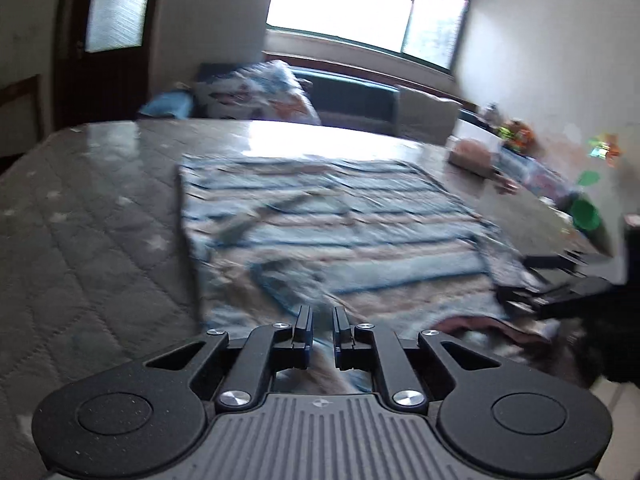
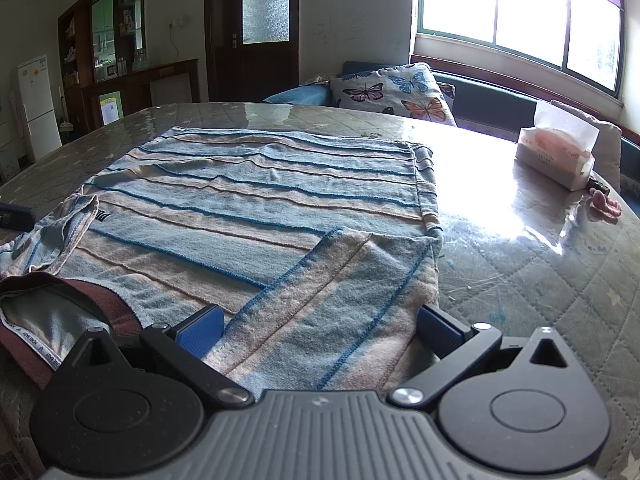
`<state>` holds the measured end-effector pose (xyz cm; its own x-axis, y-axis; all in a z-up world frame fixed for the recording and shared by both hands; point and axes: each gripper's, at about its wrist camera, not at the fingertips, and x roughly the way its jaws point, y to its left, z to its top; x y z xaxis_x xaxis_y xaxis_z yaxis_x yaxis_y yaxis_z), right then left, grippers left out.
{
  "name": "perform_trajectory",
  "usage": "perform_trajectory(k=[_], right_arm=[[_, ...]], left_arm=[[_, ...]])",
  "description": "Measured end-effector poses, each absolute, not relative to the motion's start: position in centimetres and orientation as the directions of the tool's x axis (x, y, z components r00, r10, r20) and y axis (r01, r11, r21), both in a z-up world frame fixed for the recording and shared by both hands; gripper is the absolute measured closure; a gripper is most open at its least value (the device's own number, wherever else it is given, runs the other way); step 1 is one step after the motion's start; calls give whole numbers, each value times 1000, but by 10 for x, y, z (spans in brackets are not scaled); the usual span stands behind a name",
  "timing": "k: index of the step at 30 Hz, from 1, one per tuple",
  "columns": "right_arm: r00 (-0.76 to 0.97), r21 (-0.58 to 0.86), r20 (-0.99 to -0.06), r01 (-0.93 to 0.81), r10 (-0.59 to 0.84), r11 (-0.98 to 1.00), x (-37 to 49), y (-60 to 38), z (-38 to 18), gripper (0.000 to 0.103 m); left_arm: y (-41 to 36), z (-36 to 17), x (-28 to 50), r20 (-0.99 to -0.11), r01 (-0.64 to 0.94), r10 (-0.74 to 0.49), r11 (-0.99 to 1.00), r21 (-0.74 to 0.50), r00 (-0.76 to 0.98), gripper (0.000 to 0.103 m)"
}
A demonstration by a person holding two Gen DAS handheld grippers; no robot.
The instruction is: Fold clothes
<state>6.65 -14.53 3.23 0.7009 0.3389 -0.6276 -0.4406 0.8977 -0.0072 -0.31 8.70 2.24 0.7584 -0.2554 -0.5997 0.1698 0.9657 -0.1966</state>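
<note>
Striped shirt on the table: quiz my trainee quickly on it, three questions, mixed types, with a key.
1. True or false: the right hand-held gripper is shut on the striped shirt.
2. The shirt's collar is: A green, B maroon, C yellow.
3. Fill in: in the right wrist view, the tissue pack lies to the shirt's ___.

Key: 1 false, its jaws stand wide open with the sleeve between them; 2 B; 3 right.
</note>
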Motion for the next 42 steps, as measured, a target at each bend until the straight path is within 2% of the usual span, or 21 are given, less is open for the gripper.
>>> perform_trajectory(k=[3, 5, 6, 7, 8, 11, 12, 15, 18, 24, 31, 34, 37, 42], right_arm=[[701, -7, -627, -440, 339, 898, 66, -145, 32, 0], [702, -7, -627, -440, 338, 898, 66, -145, 32, 0], [702, -7, -627, -439, 338, 898, 66, -145, 32, 0], [702, -7, -627, -439, 338, 898, 66, -145, 32, 0], [702, -7, -627, -439, 338, 898, 66, -145, 32, 0], [702, -7, -627, -439, 338, 898, 66, -145, 32, 0], [702, -6, -627, -439, 338, 898, 66, -145, 32, 0], [702, -7, -627, -439, 338, 898, 66, -145, 32, 0], [702, -7, -627, -439, 338, 899, 66, -145, 32, 0], [703, -6, -626, -438, 338, 899, 66, -146, 32, 0], [703, -6, -626, -437, 337, 899, 66, -145, 32, 0], [703, -6, -626, -437, 337, 899, 66, -145, 32, 0], [703, -6, -626, -437, 337, 899, 66, -145, 32, 0], [703, -6, -626, -437, 337, 899, 65, -145, 32, 0]], left_arm=[[75, 17, -2, -621, 200, -290, 957, -211, 729, 90], [70, 15, 0, -628, 203, -298, 954, -221, 719, 78], [68, 14, 2, -631, 201, -299, 954, -224, 716, 65], [66, 13, 3, -637, 197, -295, 955, -221, 713, 59], [64, 12, 5, -645, 192, -285, 958, -212, 709, 59], [60, 8, 8, -666, 180, -266, 964, -197, 697, 63], [60, 7, 7, -666, 177, -262, 965, -194, 698, 67], [61, 8, 5, -661, 173, -270, 962, -210, 700, 90], [60, 11, -1, -644, 168, -261, 965, -204, 720, 99], [61, 20, -14, -593, 181, -281, 958, -224, 754, 100], [57, 11, -14, -632, 225, -321, 947, -230, 705, 97], [59, 21, -15, -605, 241, -324, 946, -217, 727, 94], [70, 33, -10, -577, 199, -277, 960, -197, 769, 93], [90, 21, 11, -623, 96, -171, 984, -153, 763, 93]])
